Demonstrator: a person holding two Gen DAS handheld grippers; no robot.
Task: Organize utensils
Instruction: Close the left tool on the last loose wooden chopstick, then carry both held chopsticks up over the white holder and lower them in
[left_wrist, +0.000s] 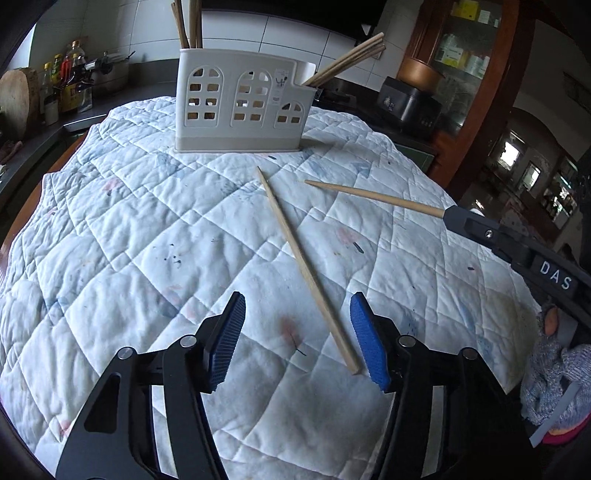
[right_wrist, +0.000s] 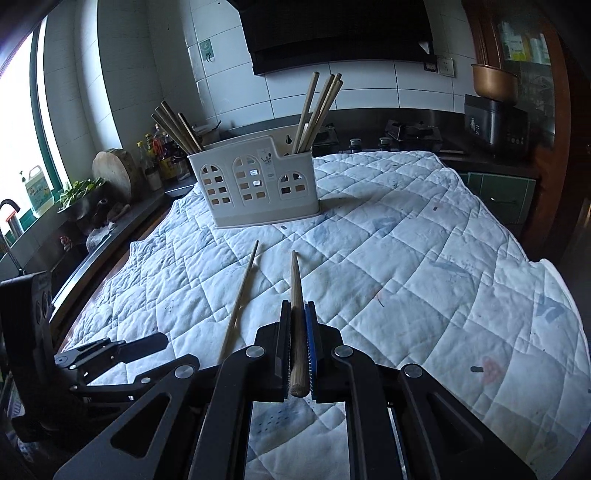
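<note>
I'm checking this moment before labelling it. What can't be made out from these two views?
- Holder interior: in both views its wall hides the lower ends of the chopsticks standing in it.
- Left wrist view: the top edge cuts off the left bundle.
- Left wrist view: the right gripper's fingers cover the butt of the held chopstick.
- Left gripper: whether its right pad touches the lying chopstick is unclear.

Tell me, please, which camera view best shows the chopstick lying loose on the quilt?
The left wrist view: the loose chopstick lies full length on the quilt, its near end between the left gripper's open jaws. The right wrist view shows it thinner, its near end hidden behind the right gripper.
</note>
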